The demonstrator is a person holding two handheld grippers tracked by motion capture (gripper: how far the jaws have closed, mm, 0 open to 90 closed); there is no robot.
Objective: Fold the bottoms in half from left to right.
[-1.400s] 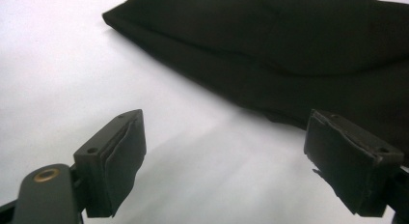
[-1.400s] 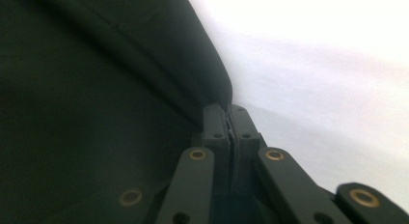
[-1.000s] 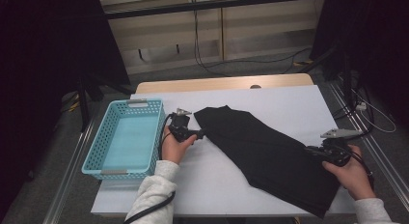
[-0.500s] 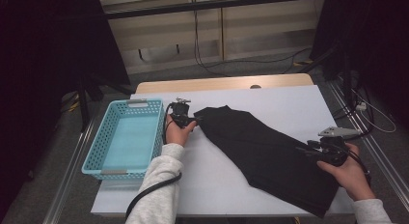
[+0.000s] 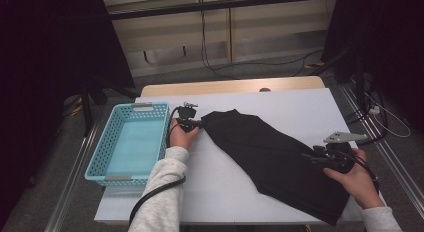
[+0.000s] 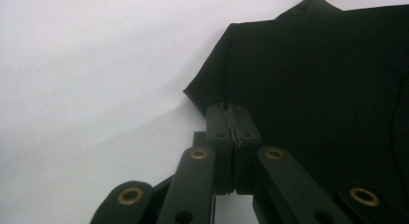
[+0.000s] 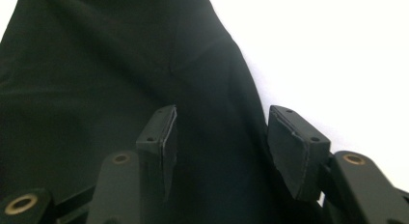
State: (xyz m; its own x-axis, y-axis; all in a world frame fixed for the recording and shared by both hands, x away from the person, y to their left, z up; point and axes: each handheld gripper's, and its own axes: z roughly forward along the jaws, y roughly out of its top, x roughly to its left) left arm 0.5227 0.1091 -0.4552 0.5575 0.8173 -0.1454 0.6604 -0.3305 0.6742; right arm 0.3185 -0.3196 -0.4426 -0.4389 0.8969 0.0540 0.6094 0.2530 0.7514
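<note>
Since the earlier high view, my left gripper (image 5: 192, 123) has slid toward the basket (image 5: 131, 142) and just been closing onto the black garment (image 5: 272, 162) corner at frame centre, pinning it for a pull. Left gripper view: jaws clamped on the cloth's edge (image 6: 251, 74). Right gripper view: my right gripper (image 7: 219, 137) stands half-wide, straddling the garment's lower-right end unpinched, ready to grab.
</note>
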